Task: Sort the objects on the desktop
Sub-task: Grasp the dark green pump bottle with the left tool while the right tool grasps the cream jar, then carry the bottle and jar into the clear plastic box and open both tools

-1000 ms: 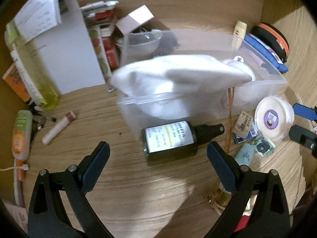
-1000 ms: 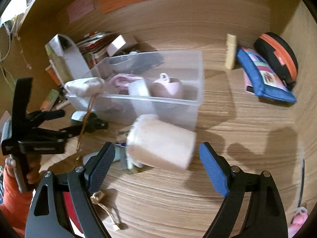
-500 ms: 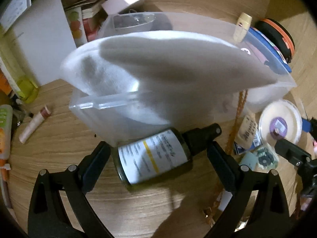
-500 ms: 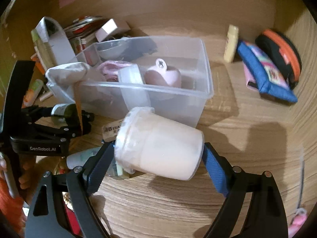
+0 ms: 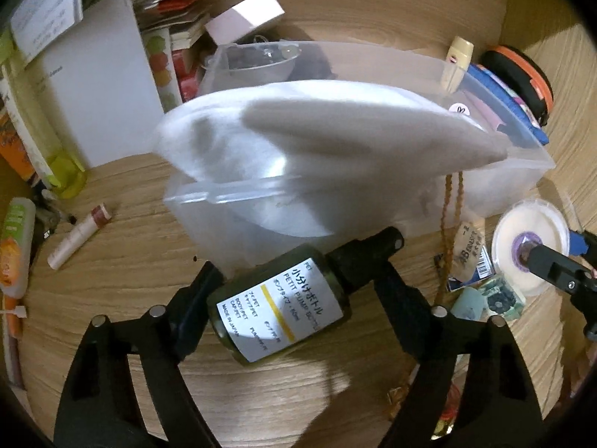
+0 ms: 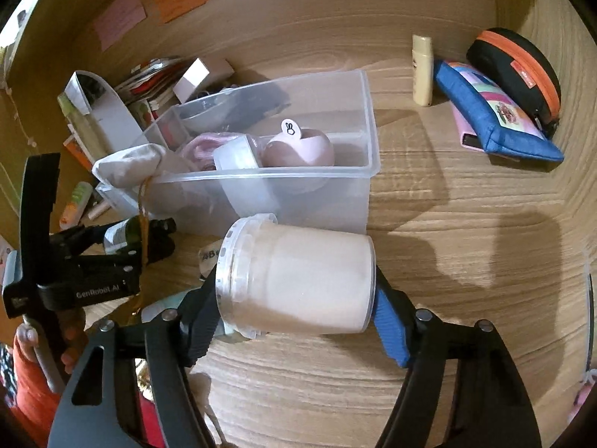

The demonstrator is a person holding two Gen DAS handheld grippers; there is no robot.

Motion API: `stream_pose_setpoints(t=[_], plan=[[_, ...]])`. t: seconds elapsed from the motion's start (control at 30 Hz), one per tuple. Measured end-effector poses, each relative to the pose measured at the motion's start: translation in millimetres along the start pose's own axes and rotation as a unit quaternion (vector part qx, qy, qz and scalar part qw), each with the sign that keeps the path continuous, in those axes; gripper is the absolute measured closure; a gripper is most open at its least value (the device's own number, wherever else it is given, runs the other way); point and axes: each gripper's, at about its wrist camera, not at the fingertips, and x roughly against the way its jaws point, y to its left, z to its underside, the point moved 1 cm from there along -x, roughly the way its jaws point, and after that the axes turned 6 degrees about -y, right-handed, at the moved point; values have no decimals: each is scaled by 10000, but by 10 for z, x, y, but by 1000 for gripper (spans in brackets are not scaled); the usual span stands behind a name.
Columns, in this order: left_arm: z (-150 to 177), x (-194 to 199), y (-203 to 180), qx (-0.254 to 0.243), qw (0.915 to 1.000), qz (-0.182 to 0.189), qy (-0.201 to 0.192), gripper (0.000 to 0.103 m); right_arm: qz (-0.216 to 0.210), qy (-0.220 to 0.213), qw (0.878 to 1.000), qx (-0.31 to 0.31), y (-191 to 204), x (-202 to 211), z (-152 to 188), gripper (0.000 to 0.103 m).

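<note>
My left gripper point(image 5: 298, 280) is shut on a dark green pump bottle point(image 5: 280, 306) with a white label and black cap, lying on its side just in front of the clear plastic bin point(image 5: 515, 171). The bottle also shows in the right wrist view point(image 6: 123, 235). My right gripper point(image 6: 294, 295) is shut on a white jar point(image 6: 298, 280) held on its side, in front of the bin point(image 6: 367, 142). A white cloth pouch point(image 5: 317, 130) lies over the bin's near end. A pink cup point(image 6: 302, 149) and pink cloth sit inside the bin.
A brown beaded cord point(image 5: 449, 224) hangs from the bin. Tags and a small pouch point(image 5: 485, 295) lie right of the bottle. A lip balm point(image 5: 78, 239), tubes and a white box point(image 5: 93, 93) lie left. A blue pouch point(image 6: 488, 115), black-orange case point(image 6: 522, 71) and cream tube point(image 6: 421, 71) are at the back right.
My left gripper has closed on the pump bottle. My right gripper has closed on the white jar, which was loose between its open fingers a second ago.
</note>
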Motion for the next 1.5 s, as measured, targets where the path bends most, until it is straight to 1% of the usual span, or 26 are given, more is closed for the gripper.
stream_pose_setpoints(t=[0.1,0.37,0.43,0.53,0.63,0.8,0.97,1.2,1.33,1.5], plan=[[24,54,36,57,10000,41,-58,25,11,-36,10000,-50,-34,35,-7,35],[86,367,-2,-238,9980,-315,-498,25,64,-264,9995,141,25,228,-20,35],[79,416,-33,-271,9974,-341,-577,25,90,-353,9992,188,44,287,-37,35],[61,515,-33,-267,9972,-258,-656,25,45,-458,9988,170,45,370,-84,35],[28,611,-26,-250,9964,-250,-766,25,1,-549,9984,148,45,441,-138,35],[-68,820,22,-119,9949,-26,-1004,25,-24,-745,9971,162,60,549,-226,35],[-188,1094,29,-38,9903,164,-1378,25,-73,-965,9951,188,78,629,-383,35],[-414,1369,11,64,9830,522,-1757,25,-131,-1216,9922,253,139,685,-609,35],[-551,1488,-29,74,9785,634,-1963,25,-199,-1321,9905,335,208,700,-722,35],[-735,1541,-89,55,9747,645,-2139,25,-254,-1326,9900,399,273,632,-837,35]])
